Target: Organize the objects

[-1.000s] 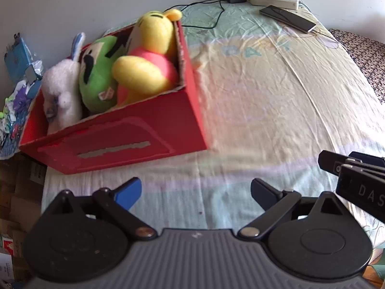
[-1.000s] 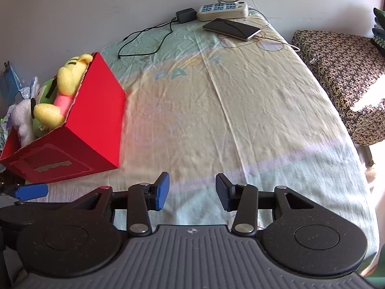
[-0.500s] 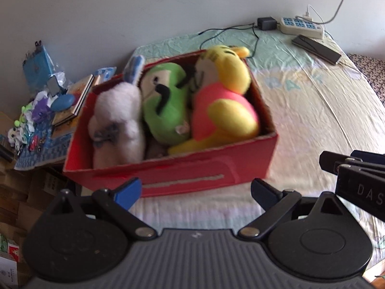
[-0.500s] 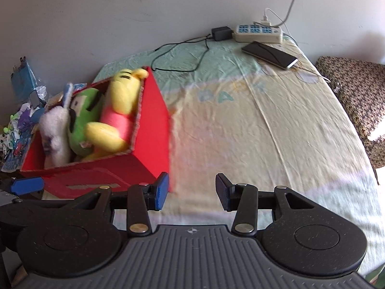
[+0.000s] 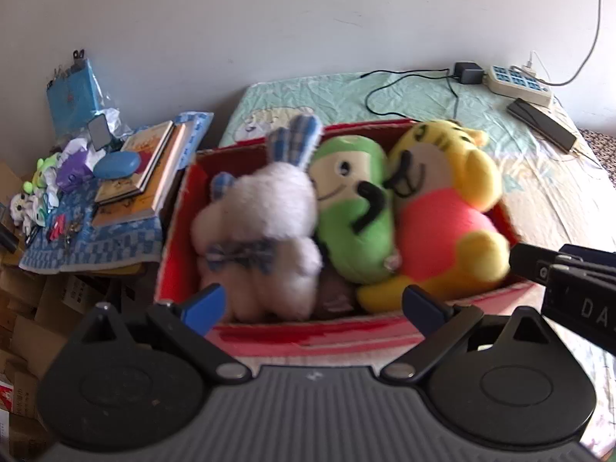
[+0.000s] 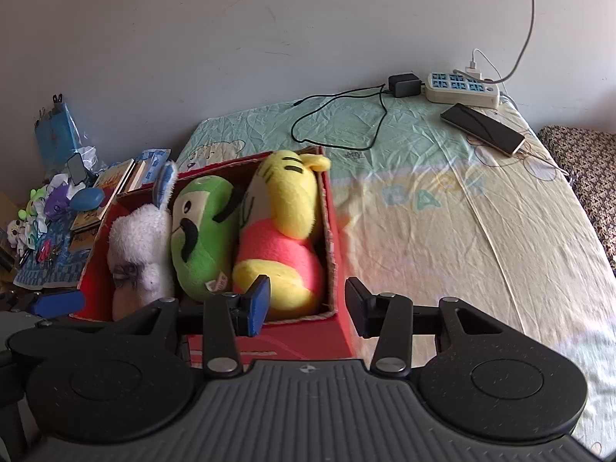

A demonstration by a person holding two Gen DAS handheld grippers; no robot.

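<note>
Covering the bed, a pale sheet (image 6: 442,238) meets a grey wall (image 6: 269,30).

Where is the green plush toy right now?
The green plush toy lies in the middle of the red cardboard box on the bed, between the white bunny plush and the yellow tiger plush.

A box (image 5: 385,331) is sitting on the bed (image 6: 442,231) near its left edge, holding three plush toys side by side: a rabbit (image 5: 265,231) at left, a pod-shaped toy (image 5: 354,227) in the middle, a tiger (image 5: 442,215) at right. Behind, by the wall, a power strip (image 6: 460,90) is lying beside a phone (image 6: 481,128). Books (image 5: 142,169) are lying left of the box
</note>
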